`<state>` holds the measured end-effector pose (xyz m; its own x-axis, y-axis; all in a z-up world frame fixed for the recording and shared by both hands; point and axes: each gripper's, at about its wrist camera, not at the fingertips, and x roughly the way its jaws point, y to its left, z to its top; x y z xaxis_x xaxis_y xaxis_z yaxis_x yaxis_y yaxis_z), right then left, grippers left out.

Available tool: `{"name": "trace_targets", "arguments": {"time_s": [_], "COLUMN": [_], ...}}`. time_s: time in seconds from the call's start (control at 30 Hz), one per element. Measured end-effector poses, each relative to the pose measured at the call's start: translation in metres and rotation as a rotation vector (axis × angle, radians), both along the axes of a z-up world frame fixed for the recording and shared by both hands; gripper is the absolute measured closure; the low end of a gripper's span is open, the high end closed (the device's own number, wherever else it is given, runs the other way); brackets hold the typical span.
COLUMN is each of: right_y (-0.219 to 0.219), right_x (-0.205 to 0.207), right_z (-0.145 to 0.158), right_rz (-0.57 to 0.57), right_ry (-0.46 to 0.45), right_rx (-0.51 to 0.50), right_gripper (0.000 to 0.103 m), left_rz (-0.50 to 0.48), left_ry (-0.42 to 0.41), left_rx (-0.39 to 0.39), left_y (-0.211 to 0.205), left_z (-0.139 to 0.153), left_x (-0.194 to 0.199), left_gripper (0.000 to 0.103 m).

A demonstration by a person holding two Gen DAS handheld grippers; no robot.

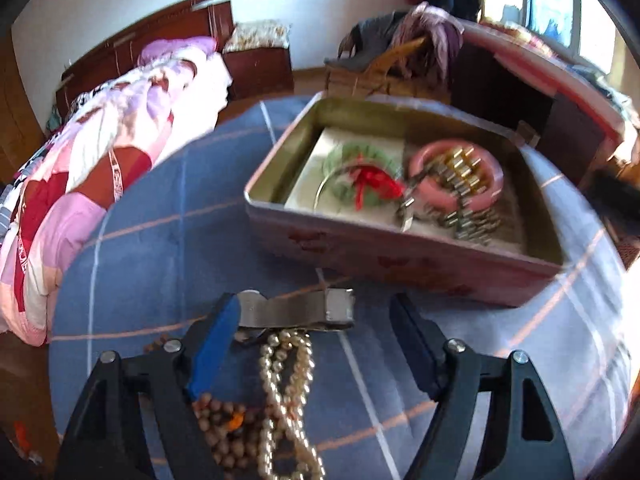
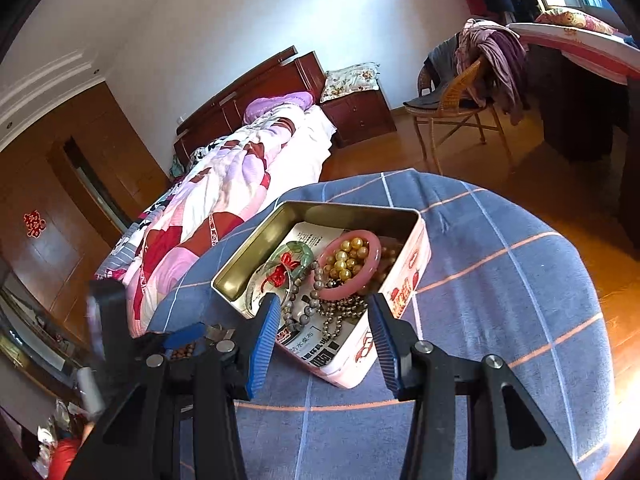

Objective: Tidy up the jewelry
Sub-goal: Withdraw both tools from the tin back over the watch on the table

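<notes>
The left tongs (image 1: pixel 320 344) gape wide, gripping nothing, over a pearl necklace (image 1: pixel 286 392) and a metal watch band (image 1: pixel 296 310); the right tongs (image 2: pixel 324 340) stand open and empty before the tin (image 2: pixel 404 280). In the tin lie a pink bangle (image 2: pixel 370 280), gold beads (image 2: pixel 348 258) and a paper with Chinese print, too blurred to read. The tin stands on the table's blue checked cloth (image 2: pixel 500 300), the bed (image 2: pixel 224 184) beyond it.
</notes>
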<state>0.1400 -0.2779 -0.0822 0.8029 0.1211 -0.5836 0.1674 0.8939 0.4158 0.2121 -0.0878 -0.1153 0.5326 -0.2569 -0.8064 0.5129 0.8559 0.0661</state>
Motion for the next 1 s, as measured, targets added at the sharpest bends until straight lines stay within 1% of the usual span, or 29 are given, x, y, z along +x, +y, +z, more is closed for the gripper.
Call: {"name": "trace_targets", "arguments": {"time_s": [0.03, 0.07, 0.13, 0.17, 0.23, 0.3, 0.33, 0.4, 0.5, 0.6, 0.67, 0.7, 0.73, 0.77, 0.8, 0.87, 0.93, 1.0], "right_y": [-0.001, -0.001, -0.004, -0.005, -0.006, -0.006, -0.005, -0.001, 0.004, 0.012, 0.024, 0.035, 0.044, 0.054, 0.069, 0.091, 0.109, 0.122], "right_x": [0.0, 0.0, -0.001, -0.001, 0.0, 0.0, 0.0, 0.0, -0.001, 0.001, 0.006, 0.012, 0.016, 0.022, 0.03, 0.049, 0.071, 0.091], "right_z": [0.002, 0.003, 0.006, 0.007, 0.008, 0.008, 0.009, 0.01, 0.012, 0.011, 0.007, 0.003, 0.0, -0.005, -0.012, -0.024, -0.037, -0.046], "right_rz": [-0.002, -0.006, -0.015, -0.02, -0.026, -0.03, -0.027, -0.019, -0.005, 0.032, 0.084, 0.14, 0.189, 0.229, 0.271, 0.348, 0.394, 0.435], "right_ry": [-0.001, -0.003, -0.01, -0.011, -0.013, -0.014, -0.014, -0.016, -0.019, -0.011, 0.0, 0.015, 0.028, 0.042, 0.06, 0.091, 0.133, 0.164], "right_rx": [-0.004, -0.008, -0.013, -0.012, -0.002, 0.012, 0.017, 0.013, 0.002, 0.007, 0.016, 0.021, 0.03, 0.028, 0.005, -0.032, -0.09, -0.133], "right_gripper": [0.056, 0.056, 0.056, 0.056, 0.056, 0.056, 0.056, 0.056, 0.056, 0.056, 0.056, 0.056, 0.056, 0.056, 0.056, 0.056, 0.056, 0.062], "left_rz": [0.0, -0.004, 0.005, -0.009, -0.025, -0.012, -0.01, 0.003, 0.017, 0.048, 0.086, 0.098, 0.114, 0.135, 0.149, 0.169, 0.19, 0.197], "left_ry": [-0.036, -0.045, -0.057, -0.054, -0.041, -0.05, -0.055, -0.051, -0.091, -0.099, -0.097, -0.09, -0.087, -0.098, -0.113, -0.116, -0.111, -0.117], "left_rx": [0.02, 0.017, 0.02, 0.0, -0.035, -0.053, -0.069, -0.111, -0.121, -0.142, -0.13, -0.133, -0.141, -0.144, -0.148, -0.151, -0.13, -0.108], "left_y": [-0.001, -0.001, 0.004, 0.008, 0.013, 0.018, 0.02, 0.027, 0.035, 0.047, 0.053, 0.056, 0.06, 0.065, 0.069, 0.078, 0.085, 0.094], "left_z": [-0.002, -0.001, 0.002, 0.007, 0.013, 0.018, 0.02, 0.028, 0.04, 0.047, 0.046, 0.044, 0.043, 0.042, 0.042, 0.041, 0.039, 0.037], "left_x": [0.0, -0.001, -0.003, -0.005, -0.009, -0.012, -0.013, -0.016, -0.019, -0.018, -0.014, -0.012, -0.01, -0.01, -0.012, -0.011, -0.008, -0.008], "left_gripper": [0.028, 0.03, 0.054, 0.059, 0.079, 0.083, 0.1, 0.099, 0.099, 0.099, 0.087, 0.063, 0.032, 0.021, 0.015, 0.015, 0.015, 0.016]}}
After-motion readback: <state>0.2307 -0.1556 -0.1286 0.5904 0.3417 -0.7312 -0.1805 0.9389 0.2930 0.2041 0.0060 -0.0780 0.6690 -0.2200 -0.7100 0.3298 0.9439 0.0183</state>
